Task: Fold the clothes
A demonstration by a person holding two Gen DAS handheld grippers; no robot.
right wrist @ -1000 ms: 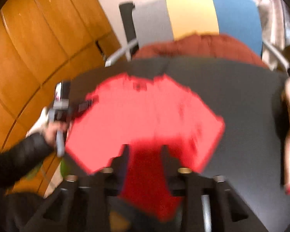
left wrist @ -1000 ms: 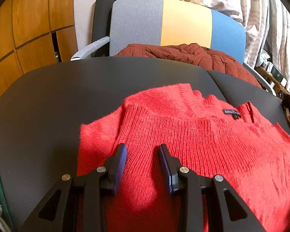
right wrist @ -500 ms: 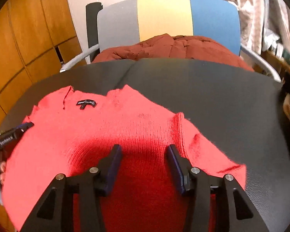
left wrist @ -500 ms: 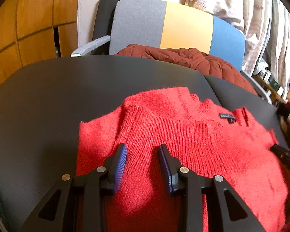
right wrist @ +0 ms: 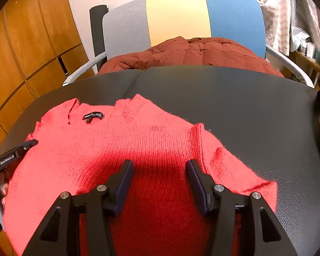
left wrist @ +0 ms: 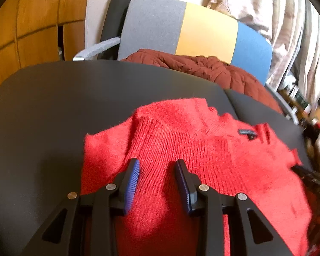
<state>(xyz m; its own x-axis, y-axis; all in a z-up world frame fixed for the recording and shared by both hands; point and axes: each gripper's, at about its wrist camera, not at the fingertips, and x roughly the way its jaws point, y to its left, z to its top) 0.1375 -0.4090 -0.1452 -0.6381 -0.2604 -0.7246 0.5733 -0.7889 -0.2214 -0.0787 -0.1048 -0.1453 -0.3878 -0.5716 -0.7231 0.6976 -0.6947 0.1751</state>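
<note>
Lying under both grippers' parted fingers, red sweater [right wrist: 143,140] unclamped; right gripper [right wrist: 160,166] opening.

Black left gripper [left wrist: 156,167], blue ribbed fingers [left wrist: 132,179] (silver screws)

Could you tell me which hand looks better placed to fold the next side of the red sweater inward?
Probably the right. Its tongs are opening, gripping nothing, over the red sweater beside the spread right sleeve. The left tongs hang open over the body.
</note>
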